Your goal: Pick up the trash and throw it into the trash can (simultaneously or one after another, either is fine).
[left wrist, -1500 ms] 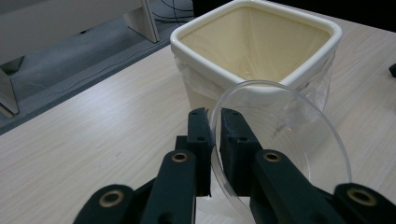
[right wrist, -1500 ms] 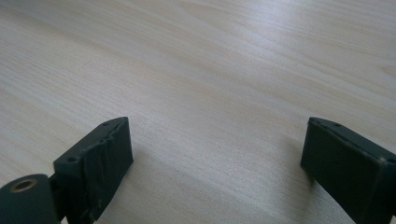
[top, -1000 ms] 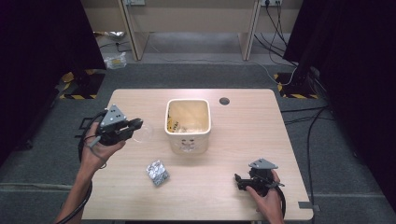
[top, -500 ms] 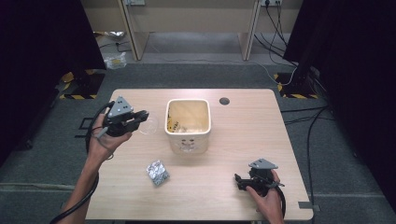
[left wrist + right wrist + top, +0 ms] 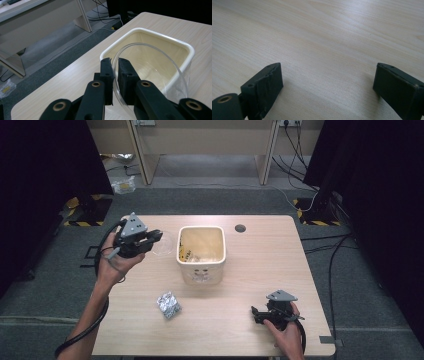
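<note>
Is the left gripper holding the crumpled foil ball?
No: the left gripper grips a clear plastic cup by its rim, while the foil ball lies on the table.

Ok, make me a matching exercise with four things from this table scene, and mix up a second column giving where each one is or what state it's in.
Things:
1. clear plastic cup
2. cream bin
3. foil ball
4. right gripper

Places or states:
A. open, low over bare wood
B. lying alone near the table's front
C. pinched by its rim in the left gripper
D. standing mid-table, open-topped

Pairs: 1-C, 2-D, 3-B, 4-A
</note>
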The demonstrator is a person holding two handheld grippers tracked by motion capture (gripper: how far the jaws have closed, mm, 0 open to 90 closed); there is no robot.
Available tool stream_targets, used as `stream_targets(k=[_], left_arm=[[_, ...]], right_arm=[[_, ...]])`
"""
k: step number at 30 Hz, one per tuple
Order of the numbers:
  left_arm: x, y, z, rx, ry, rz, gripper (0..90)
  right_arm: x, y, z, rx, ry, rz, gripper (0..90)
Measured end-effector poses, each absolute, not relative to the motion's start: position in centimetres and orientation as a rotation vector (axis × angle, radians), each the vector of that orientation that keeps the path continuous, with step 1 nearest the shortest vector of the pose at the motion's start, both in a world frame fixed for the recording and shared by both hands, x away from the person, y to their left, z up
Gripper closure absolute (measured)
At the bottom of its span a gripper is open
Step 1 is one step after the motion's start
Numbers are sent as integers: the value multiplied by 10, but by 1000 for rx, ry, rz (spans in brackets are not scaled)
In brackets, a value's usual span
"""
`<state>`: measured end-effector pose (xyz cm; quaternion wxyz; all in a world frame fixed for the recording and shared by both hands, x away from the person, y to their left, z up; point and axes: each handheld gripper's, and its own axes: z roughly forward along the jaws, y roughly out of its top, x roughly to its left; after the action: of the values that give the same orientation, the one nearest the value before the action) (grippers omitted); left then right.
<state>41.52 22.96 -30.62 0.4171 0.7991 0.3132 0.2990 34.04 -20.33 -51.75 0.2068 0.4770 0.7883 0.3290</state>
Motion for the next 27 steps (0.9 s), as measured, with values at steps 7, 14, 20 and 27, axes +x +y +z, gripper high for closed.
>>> stream_targets(k=[7, 14, 20, 27], left_arm=[[420, 217, -301, 2016, 762, 752, 822], [427, 195, -298, 2021, 726, 732, 821], [434, 179, -302, 2018, 713, 686, 817], [445, 163, -316, 2035, 708, 625, 813]], right_arm=[[341, -203, -518, 1325, 2196, 916, 90], [340, -203, -518, 1328, 2195, 916, 90], [340, -203, -517, 1327, 2195, 914, 95], [340, -203, -517, 1327, 2195, 914, 95]])
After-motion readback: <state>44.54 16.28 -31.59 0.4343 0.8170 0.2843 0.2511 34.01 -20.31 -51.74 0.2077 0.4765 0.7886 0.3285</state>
